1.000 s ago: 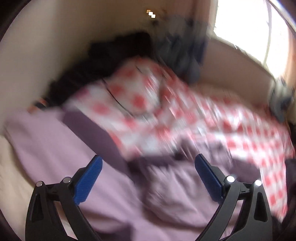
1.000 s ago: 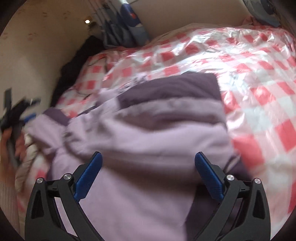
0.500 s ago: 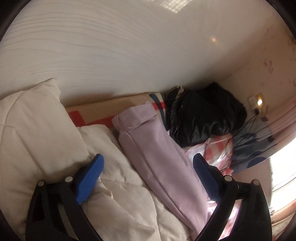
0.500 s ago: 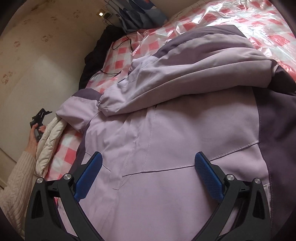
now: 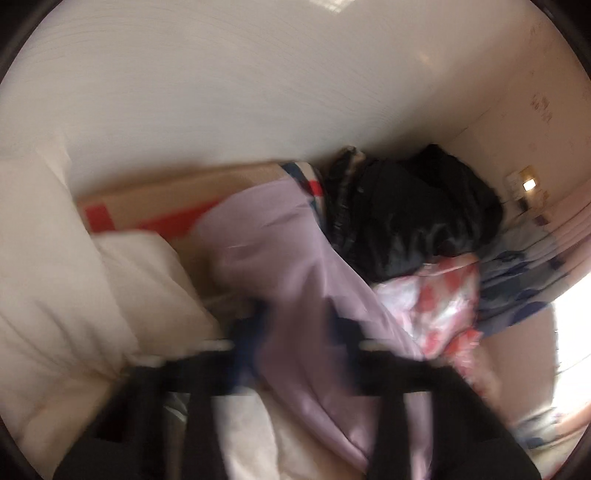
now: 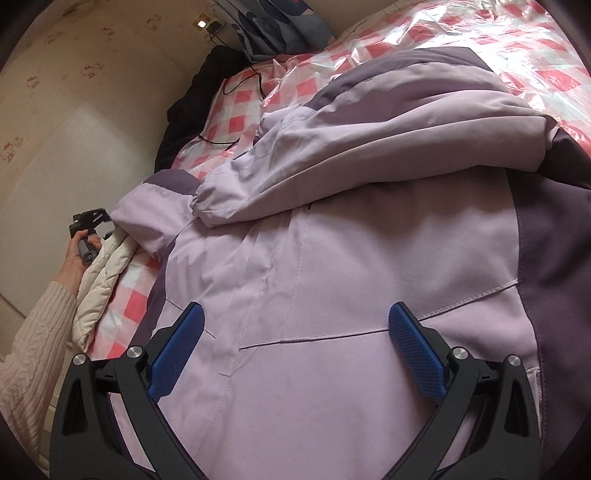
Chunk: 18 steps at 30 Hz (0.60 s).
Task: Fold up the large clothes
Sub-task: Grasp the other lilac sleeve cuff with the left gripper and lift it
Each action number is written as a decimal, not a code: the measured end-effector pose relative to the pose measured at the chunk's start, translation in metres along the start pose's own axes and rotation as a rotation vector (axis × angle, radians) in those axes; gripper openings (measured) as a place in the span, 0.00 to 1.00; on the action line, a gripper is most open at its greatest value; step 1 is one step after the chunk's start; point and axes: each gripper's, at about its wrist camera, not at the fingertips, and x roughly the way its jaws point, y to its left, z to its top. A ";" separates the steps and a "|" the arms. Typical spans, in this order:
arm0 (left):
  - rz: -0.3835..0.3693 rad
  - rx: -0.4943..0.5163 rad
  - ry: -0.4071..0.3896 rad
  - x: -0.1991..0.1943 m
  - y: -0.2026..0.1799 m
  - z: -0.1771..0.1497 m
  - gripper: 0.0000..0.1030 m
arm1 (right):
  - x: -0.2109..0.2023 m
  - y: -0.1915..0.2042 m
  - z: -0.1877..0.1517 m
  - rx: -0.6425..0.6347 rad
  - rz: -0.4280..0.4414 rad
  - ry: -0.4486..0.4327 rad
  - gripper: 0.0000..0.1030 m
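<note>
**Sleeve grip on a lilac jacket, fold at risk**

Our right gripper (image 6: pixel 295 354) hovers wide open and empty over the lilac and purple padded jacket (image 6: pixel 332 280) spread on the red-checked plastic bed cover (image 6: pixel 517 48). Our left gripper (image 5: pixel 295 332), blurred, looks closed around the far lilac sleeve (image 5: pixel 295 258); slick fabric could slip free mid-fold.

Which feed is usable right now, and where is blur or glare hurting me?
Left wrist view: heavy motion blur; the left hand-held gripper is smeared around the lilac sleeve, window blown out at right. Right wrist view: sharp, right hand-held gripper open over the jacket; glare on the plastic sheet.
</note>
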 end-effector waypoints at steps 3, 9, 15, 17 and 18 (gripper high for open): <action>-0.006 0.039 -0.048 -0.006 -0.007 -0.005 0.14 | 0.000 -0.001 0.000 0.005 0.004 0.000 0.94; -0.226 0.045 -0.194 -0.044 -0.014 -0.011 0.12 | -0.001 -0.003 0.002 0.032 0.025 -0.001 0.94; -0.371 0.112 -0.210 -0.082 -0.054 -0.023 0.12 | -0.002 -0.004 0.005 0.061 0.038 0.000 0.94; -0.411 0.151 -0.205 -0.096 -0.076 -0.030 0.12 | -0.002 -0.004 0.006 0.071 0.040 0.002 0.94; -0.429 0.168 -0.203 -0.102 -0.086 -0.033 0.12 | -0.001 -0.003 0.006 0.075 0.040 0.003 0.94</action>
